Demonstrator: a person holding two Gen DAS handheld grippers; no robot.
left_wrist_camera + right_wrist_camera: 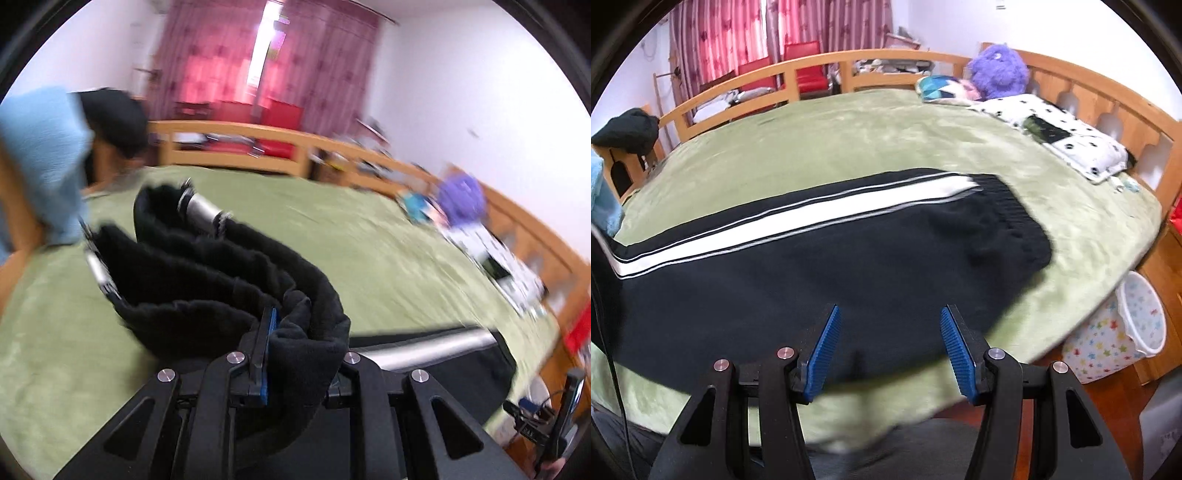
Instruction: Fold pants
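Observation:
Black pants (820,266) with a white side stripe (798,221) lie across a green bed cover (849,140), waistband toward the right. My left gripper (295,347) is shut on a bunched cuff end of the pants (207,273) and holds it above the bed; the far jaw is hidden by cloth. My right gripper (888,350) is open and empty, just above the near edge of the pants. It also shows in the left wrist view (554,417) at the lower right.
A wooden bed rail (820,62) runs round the far side. A purple plush toy (997,70) and a dotted pillow (1082,147) lie at the right. A star-patterned basket (1123,328) stands on the floor by the bed. A person in blue (40,158) leans at the left.

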